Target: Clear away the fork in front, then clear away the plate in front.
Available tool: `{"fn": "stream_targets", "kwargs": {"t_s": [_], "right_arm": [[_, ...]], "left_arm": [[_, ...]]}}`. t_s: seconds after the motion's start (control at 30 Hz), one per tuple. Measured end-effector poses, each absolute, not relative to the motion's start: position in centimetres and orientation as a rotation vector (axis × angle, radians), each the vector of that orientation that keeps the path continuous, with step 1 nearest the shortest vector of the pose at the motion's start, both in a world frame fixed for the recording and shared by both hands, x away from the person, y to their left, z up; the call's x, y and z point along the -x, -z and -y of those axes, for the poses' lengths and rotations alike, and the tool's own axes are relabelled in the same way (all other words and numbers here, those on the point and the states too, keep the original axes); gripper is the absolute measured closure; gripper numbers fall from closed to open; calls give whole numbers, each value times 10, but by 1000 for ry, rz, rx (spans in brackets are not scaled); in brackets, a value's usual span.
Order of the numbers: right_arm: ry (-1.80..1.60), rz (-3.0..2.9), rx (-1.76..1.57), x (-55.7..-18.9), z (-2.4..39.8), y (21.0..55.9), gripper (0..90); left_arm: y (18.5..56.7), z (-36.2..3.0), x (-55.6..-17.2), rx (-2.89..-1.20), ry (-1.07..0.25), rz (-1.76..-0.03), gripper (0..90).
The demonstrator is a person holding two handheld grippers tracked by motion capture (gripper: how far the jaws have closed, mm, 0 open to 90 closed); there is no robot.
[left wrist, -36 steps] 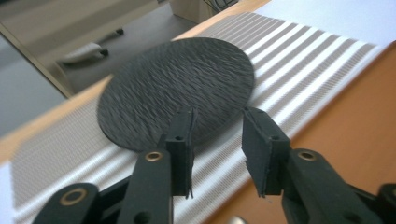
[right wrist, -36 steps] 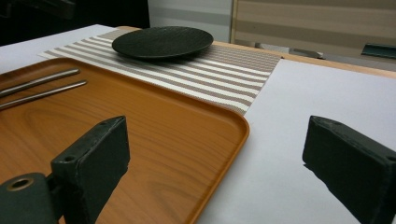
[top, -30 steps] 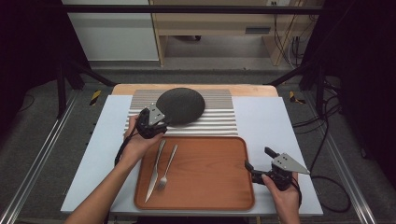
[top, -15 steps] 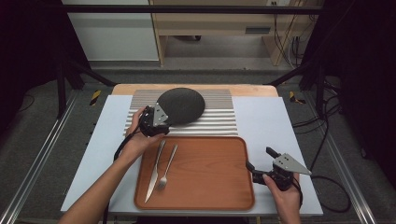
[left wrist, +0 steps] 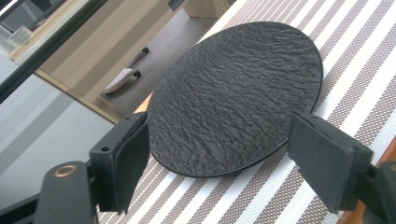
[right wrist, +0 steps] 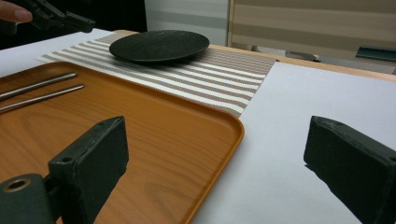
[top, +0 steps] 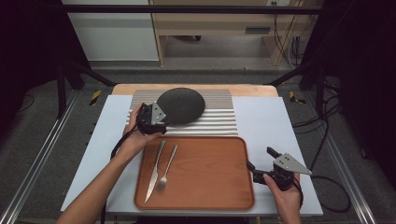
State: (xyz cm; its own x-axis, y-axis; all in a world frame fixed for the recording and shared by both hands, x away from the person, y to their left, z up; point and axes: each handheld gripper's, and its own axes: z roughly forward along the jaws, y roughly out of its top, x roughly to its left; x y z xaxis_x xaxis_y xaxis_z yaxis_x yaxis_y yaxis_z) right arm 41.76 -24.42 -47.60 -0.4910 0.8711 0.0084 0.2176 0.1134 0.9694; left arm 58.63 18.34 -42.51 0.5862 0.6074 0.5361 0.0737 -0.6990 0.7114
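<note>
Left gripper (top: 156,122): jaws spread, just been opening, nothing pinched, at the near-left rim of the black plate (top: 181,105). Plate lies flat on the striped mat (top: 219,119), round, so no long axis. Knife (top: 155,170) and fork (top: 166,167) lie lengthwise in the wooden tray (top: 210,179). Right gripper (top: 261,164): jaws spread, straddling the tray's right edge.

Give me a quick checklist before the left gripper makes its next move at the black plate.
1. Left gripper open: ok; its fingers have just been opening, wide apart.
2. Plate free of the fingers: ok, no pad presses on it.
3. Plate flat on the striped mat: ok.
4. Knife and fork on the tray: ok.
5. Right gripper off the plate: ok, open beside the tray.
</note>
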Motion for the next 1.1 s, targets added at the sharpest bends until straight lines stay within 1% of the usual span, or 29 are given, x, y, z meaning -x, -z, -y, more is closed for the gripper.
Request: {"fn": "stream_targets", "kwargs": {"t_s": [0.2,0.37,0.43,0.53,0.6,0.93,1.1], "right_arm": [[-1406,-1799,-1055,-418,244,476,65],[-1405,-1800,-1056,-418,244,476,65],[-1404,-1801,-1055,-418,244,476,65],[-1406,-1798,-1054,-418,244,476,65],[-1407,-1798,-1056,-418,244,475,65],[-1406,-1797,-1052,-417,243,475,65],[-1397,-1801,-1046,-418,242,475,66]], "left_arm": [[424,-190,-591,-2148,-1036,-591,159],[422,-195,-593,-2155,-1046,-566,106],[421,-196,-593,-2149,-1055,-547,100],[418,-198,-593,-2136,-1060,-541,99],[417,-199,-594,-2156,-1077,-527,94],[415,-201,-601,-2178,-1124,-485,129],[414,-202,-605,-2215,-1171,-430,142]]}}
